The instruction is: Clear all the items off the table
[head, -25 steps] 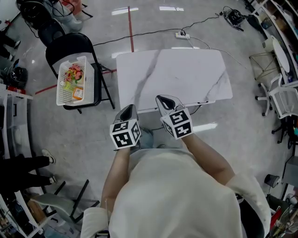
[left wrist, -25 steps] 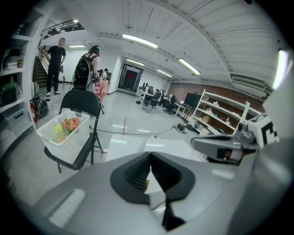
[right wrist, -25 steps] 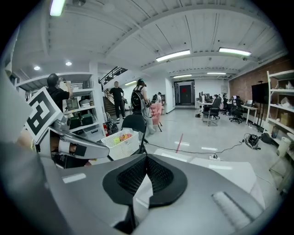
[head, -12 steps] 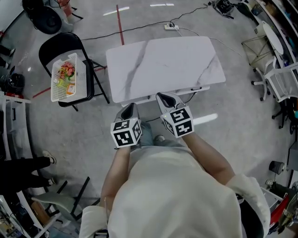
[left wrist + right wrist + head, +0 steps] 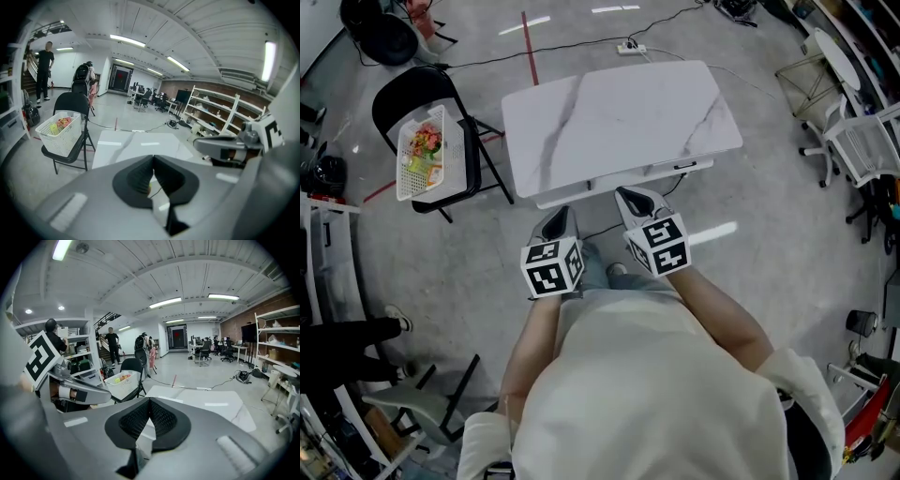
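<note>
Both grippers are closed and hold nothing; the left gripper has its jaws pressed together in its own view, and the right gripper likewise. They are held side by side in front of the person's chest, each pointing forward and down toward the near edge of the table, close to it but not touching; the right one sits a little further forward.

Left of the table, well apart from it, stands a black chair; on its seat rests a white basket with slotted walls; inside it lie the items, a small heap of red, green, yellow and orange pieces too small to name.

From the head view the basket is seen from above, so its contents lie open; a red line on the floor and a power strip lie beyond the table. The left gripper view shows the basket from the side, the items just above its rim, a person standing far off, shelves at right, and the other gripper at its right edge. The right gripper view shows the same basket beyond the table, the other gripper at its left edge, and more people in the background.
</note>
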{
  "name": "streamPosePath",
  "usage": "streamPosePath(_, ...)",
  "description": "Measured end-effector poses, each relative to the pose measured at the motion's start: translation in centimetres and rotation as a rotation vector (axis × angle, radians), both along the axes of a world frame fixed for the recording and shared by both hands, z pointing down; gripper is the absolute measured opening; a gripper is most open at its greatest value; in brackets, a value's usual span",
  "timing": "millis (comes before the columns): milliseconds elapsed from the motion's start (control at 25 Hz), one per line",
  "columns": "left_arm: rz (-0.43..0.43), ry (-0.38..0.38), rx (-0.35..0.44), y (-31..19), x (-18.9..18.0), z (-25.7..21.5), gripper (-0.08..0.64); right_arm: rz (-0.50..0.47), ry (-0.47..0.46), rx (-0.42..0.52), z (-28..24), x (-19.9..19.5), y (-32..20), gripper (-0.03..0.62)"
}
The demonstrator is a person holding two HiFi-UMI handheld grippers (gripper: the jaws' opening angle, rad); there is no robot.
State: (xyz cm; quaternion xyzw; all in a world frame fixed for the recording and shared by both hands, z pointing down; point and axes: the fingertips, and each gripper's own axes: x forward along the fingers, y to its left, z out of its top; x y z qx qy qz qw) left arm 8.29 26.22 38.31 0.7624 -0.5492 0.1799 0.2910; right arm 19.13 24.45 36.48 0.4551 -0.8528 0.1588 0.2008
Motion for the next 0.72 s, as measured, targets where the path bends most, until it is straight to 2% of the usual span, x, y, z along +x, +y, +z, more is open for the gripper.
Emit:
streamPosePath(360,0.021,-0.003,-0.001,2.8,1.9,0.1,0.009,-0.003,0.018,0.003,0.2,1.8,3.0,-0.002)
streamPosePath(720,0.041,-0.011,0.013,3.7,1.9,-0.3,0.009,0.008,0.002,0.014,0.0,1.5,3.8,-0.002)
